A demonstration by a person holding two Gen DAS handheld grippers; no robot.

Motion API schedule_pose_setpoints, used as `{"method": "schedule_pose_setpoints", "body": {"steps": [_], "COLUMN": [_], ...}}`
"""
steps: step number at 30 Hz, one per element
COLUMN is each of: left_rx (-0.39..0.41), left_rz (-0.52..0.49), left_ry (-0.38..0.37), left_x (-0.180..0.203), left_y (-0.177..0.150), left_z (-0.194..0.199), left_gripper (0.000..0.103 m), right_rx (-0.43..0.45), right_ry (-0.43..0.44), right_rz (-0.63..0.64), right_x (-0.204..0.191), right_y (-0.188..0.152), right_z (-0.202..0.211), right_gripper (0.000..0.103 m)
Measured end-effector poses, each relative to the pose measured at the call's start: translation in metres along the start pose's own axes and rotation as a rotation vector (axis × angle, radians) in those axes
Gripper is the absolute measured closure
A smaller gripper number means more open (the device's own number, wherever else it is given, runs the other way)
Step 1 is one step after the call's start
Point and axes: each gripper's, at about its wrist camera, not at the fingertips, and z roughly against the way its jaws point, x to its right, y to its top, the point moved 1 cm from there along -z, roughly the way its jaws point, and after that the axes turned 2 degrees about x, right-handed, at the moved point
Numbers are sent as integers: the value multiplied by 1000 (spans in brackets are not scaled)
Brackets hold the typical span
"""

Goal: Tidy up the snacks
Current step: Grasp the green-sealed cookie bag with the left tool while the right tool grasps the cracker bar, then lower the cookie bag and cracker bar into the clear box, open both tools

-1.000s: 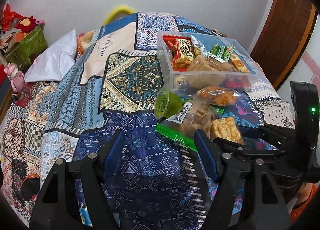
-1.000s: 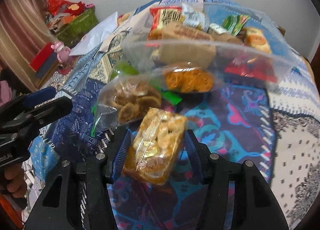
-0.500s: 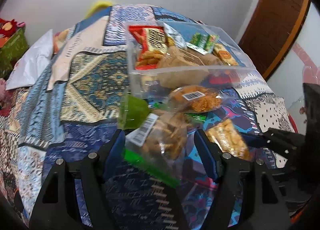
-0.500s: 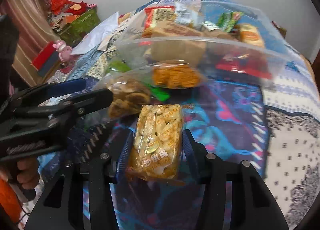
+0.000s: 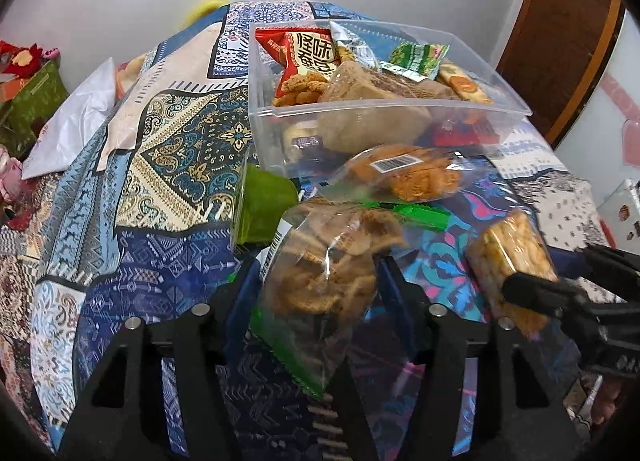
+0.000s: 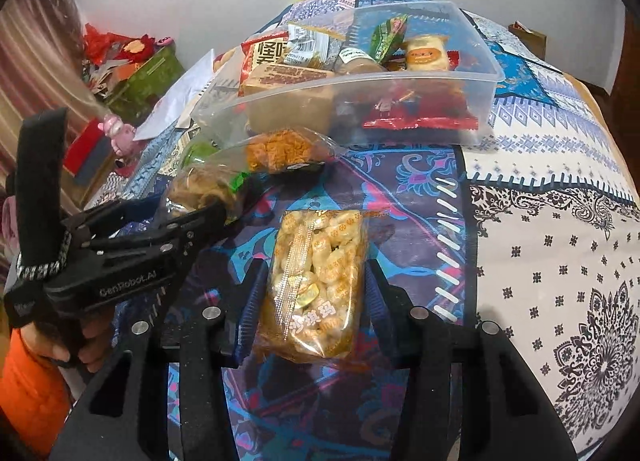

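Left tool point(image 5: 316, 285) now closed around chip bag point(image 5: 324, 273), lifted off bedspread point(image 5: 160, 269)

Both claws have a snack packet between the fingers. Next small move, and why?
Probably lift the left claw and carry its clear bag of brown crisps toward the clear bin. The fingers sit against both sides of the bag, the bin is open-topped and directly ahead. The right claw grips the yellow puffed-rice bar and looks ready to follow. The orange snack bag lies in between, so go over it.

I'm in a home bedroom. A patchwork bedspread point(image 5: 168, 165) fills the frame's middle. A wooden door point(image 5: 568, 29) stands upper right.
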Motion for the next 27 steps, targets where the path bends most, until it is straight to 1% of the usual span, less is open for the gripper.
{"method": "schedule_pose_setpoints", "body": {"steps": [2, 5, 6, 10, 14, 19, 27], "left_rx": [-4, -1, 6, 50, 99, 165, 238], "left_rz": [10, 8, 5, 8, 17, 11, 36], "left_ry": [-25, -31, -35, -40, -39, -47, -55], "left_x": [0, 3, 4, 8, 8, 8, 8], "left_y": [-5, -11, -12, -15, -10, 7, 42], "left_z": [6, 15, 19, 41, 64, 85, 94], "left_gripper": [48, 51, 54, 56, 60, 61, 61], "right_rx": [8, 22, 31, 63, 96, 136, 193], "right_ry": [3, 13, 13, 9, 4, -7, -22], "right_rz": [-4, -16, -20, -17, -11, -1, 1], "right_x": [1, 4, 4, 3, 2, 1, 7], "right_y": [1, 4, 6, 11, 17, 29, 54], "right_z": [2, 7, 10, 21, 32, 41, 50], "right_gripper": [58, 59, 59, 59, 59, 59, 59]}}
